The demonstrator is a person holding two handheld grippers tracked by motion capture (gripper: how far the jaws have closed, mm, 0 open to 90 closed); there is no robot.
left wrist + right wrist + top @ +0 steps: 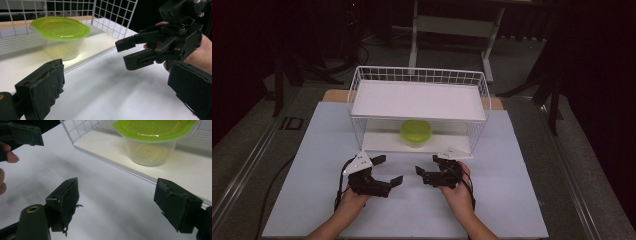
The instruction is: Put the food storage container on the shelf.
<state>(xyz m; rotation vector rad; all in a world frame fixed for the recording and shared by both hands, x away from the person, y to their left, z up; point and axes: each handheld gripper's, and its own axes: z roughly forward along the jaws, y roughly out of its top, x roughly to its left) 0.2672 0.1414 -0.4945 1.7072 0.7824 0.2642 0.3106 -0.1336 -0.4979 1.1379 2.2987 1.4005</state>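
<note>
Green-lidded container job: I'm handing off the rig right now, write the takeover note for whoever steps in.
Left gripper: open, holding nothing, resting low over the white table in front of the rack.
Right gripper: open, holding nothing, beside the left one, jaws pointing toward it.
Clear container with green lid: upright, lid on, standing on the lower shelf of the white wire rack, near the front middle. The upper shelf is bare.
Done: nothing handled yet; neither gripper touches the container.
Left: probably reach under the upper shelf and take hold of the container.
</note>
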